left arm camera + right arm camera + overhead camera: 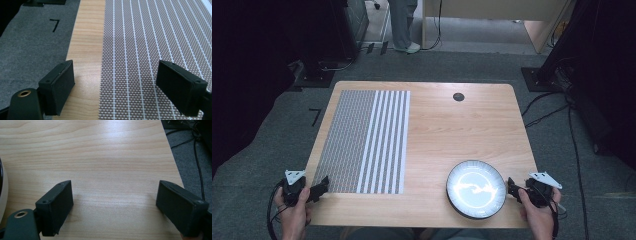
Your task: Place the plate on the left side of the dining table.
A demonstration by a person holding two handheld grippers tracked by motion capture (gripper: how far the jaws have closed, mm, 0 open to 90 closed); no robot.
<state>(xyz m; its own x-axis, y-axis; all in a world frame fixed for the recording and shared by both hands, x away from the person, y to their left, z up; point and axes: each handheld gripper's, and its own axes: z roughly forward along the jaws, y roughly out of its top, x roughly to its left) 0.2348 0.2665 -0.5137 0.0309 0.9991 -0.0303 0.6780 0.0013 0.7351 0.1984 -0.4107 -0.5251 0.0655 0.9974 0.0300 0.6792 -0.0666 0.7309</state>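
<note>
High view: wooden table [437,130] square to the camera, grey carpet [267,155] around it. Woven mat [362,142] flat on the left half, fine grey weave at its left part, broad white stripes at its right part, reaching from near the far edge almost to the near edge. Plate [476,189] at the near right, dark rim, white inside, lying flat, well apart from the mat. Small dark round grommet [458,97] at the far edge, right of centre.

Left gripper [319,187] held at the near left corner, jaws just at the mat's near left corner; contact with the mat not determinable. Left hand [293,210] wrapped around its body. Right gripper [511,187] held at the near right edge, jaws just beside the plate's right rim; contact not determinable. Right hand [539,215] around its body.

Left gripper view: jaws wide apart, nothing between them; beneath them a strip of bare wood at left and mat weave at right. Black mark shaped like a 7 [55,24] on the carpet beyond the table's left edge.

Right gripper view: jaws wide apart, nothing between them, bare wood below. Sliver of plate rim at the far left edge of that view. Cables [197,152] on the carpet past the table's right edge.
</note>
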